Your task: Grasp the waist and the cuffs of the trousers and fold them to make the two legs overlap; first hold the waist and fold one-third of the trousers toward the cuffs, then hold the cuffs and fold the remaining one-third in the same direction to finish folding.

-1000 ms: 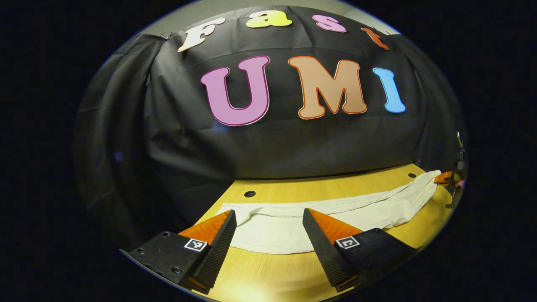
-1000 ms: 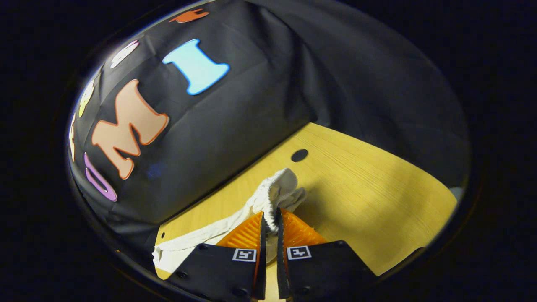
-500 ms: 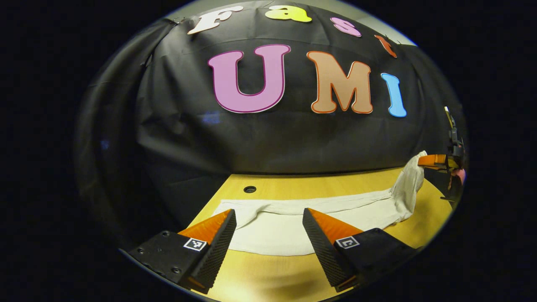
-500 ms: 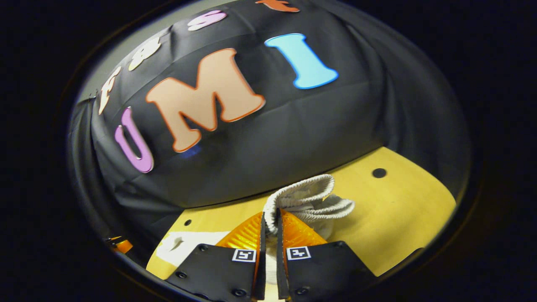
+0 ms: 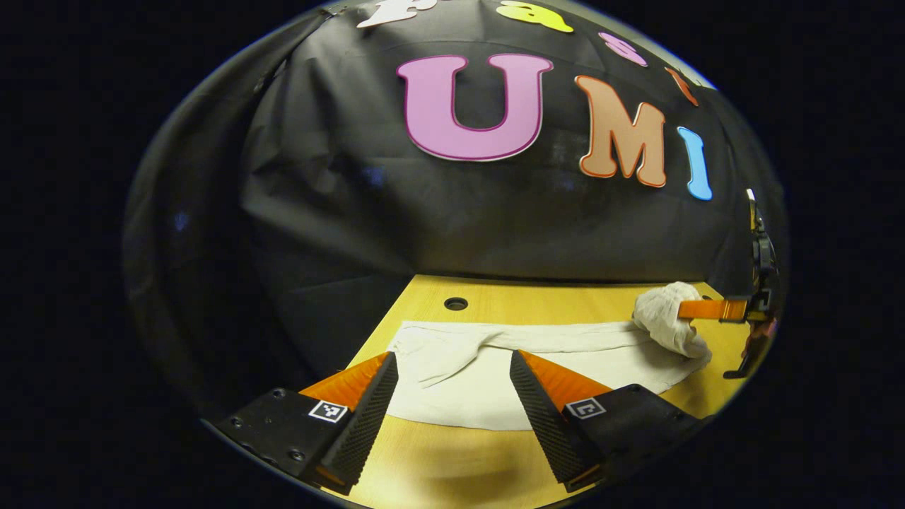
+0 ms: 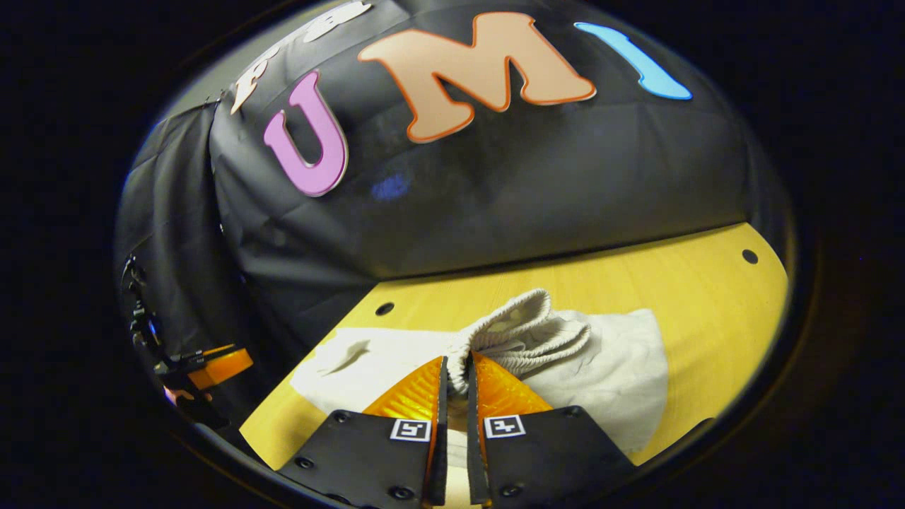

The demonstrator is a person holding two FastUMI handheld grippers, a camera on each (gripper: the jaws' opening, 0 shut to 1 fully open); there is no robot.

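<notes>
White trousers (image 5: 565, 353) lie lengthwise on the yellow wooden table (image 5: 438, 466). In the left gripper view my left gripper (image 5: 451, 364) hangs open just above the cuff end (image 5: 424, 350), holding nothing. The right gripper (image 5: 696, 309) appears far right there, pinching the bunched waistband (image 5: 661, 318) lifted over the trousers. In the right gripper view my right gripper (image 6: 453, 367) is shut on the elastic waistband (image 6: 527, 332), which is gathered in folds above the cloth (image 6: 615, 375). The left gripper (image 6: 212, 364) shows at that view's far left edge.
The black cloth wall (image 5: 459, 219) closes the back and left of the table. Small round holes (image 5: 455, 304) (image 6: 749, 256) sit near the table's back edge. Bare tabletop (image 6: 693, 283) lies to the right of the waistband.
My right gripper has lifted the waistband off the table and carried it over the trousers toward the cuffs. The left gripper stayed open near the cuff end, shifting slightly.
</notes>
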